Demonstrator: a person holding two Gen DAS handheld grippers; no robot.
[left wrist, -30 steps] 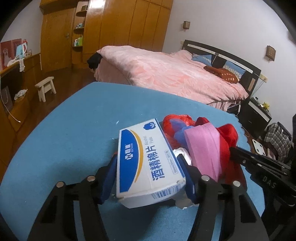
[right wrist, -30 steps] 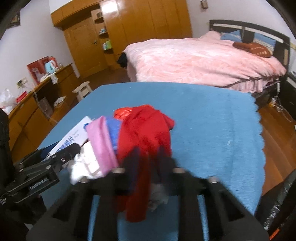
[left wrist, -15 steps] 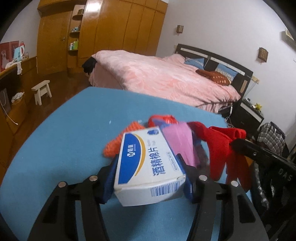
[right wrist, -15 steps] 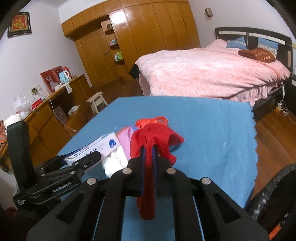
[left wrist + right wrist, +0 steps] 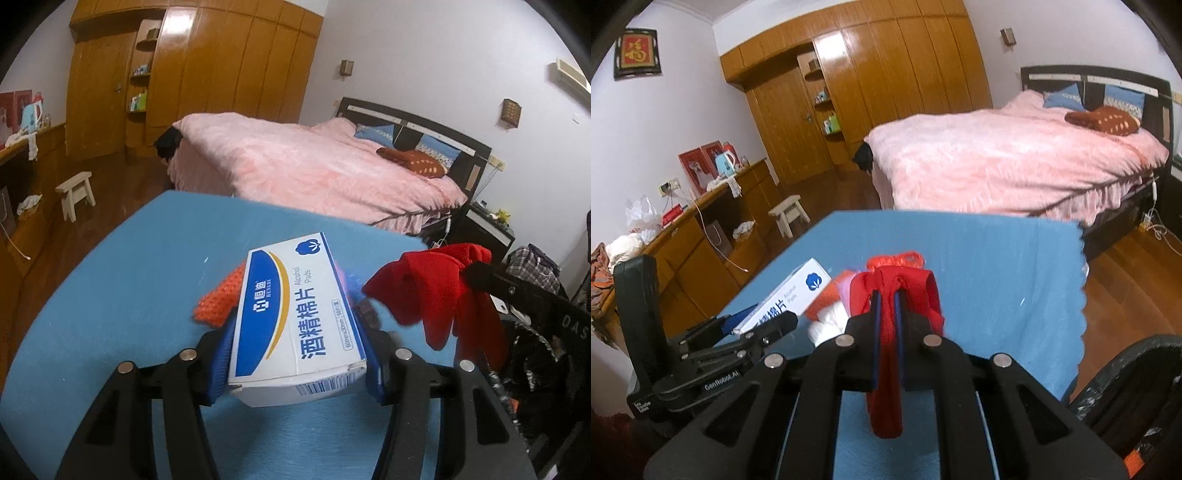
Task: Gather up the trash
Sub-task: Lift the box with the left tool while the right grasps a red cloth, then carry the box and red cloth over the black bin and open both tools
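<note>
**Both grippers loaded above the blue table**

The left gripper [image 5: 297, 328] has its blue pads pressed against the two long sides of a white-and-blue alcohol pad box [image 5: 295, 314], which it pinches clear of the surface. The right gripper [image 5: 886, 310] has its jaws squeezed nearly together on a red cloth [image 5: 890, 332]; the cloth bunches over the fingertips and a strip of it hangs down between the fingers.

Just beyond the box, an orange mesh piece [image 5: 221, 295] lies on the blue table [image 5: 129, 295]. From the right wrist view, it sits with a pink scrap [image 5: 846, 288] and something white and crumpled [image 5: 827, 325] in a small heap between the two grippers.

Beside the table's near right corner stands a black trash bag [image 5: 1126, 387], its mouth open. Farther off are a bed [image 5: 314, 166] with a pink cover, a wooden wardrobe [image 5: 886, 92], a small stool [image 5: 75, 192] and a low sideboard [image 5: 701, 236] along the left wall.
</note>
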